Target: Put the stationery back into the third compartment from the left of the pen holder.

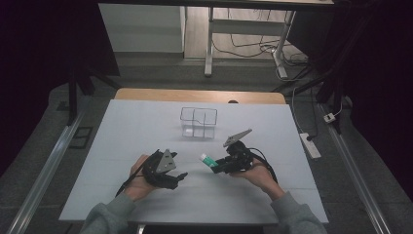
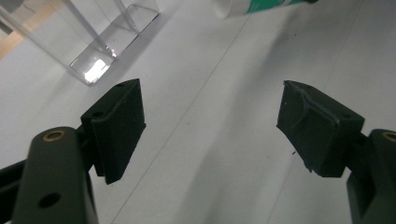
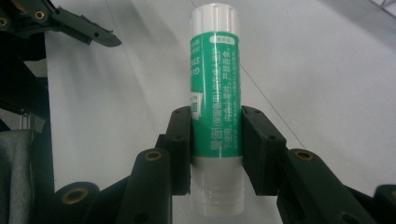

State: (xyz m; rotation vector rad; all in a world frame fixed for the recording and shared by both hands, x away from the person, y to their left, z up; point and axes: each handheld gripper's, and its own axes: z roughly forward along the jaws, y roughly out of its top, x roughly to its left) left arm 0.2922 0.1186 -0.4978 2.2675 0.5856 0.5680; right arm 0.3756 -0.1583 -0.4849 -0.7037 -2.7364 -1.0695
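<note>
Dim room, pale worktop (image 1: 146,126): the right claw (image 3: 215,135) already grips the green glue stick (image 3: 215,93), the clear divided box (image 1: 198,122) waiting beyond it, while the left claw (image 2: 210,121) gapes empty.

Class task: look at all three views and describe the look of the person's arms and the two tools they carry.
Both sleeves are grey-green knit. Each black hand-held gripper, left and right, has two blocky matte jaws, brass-ringed pivot holes, a grey three-cornered plate on top and a trailing black cable.

white print on the green glue stick (image 3: 215,93) label, "glue stick" partly readable, the rest too small
</note>
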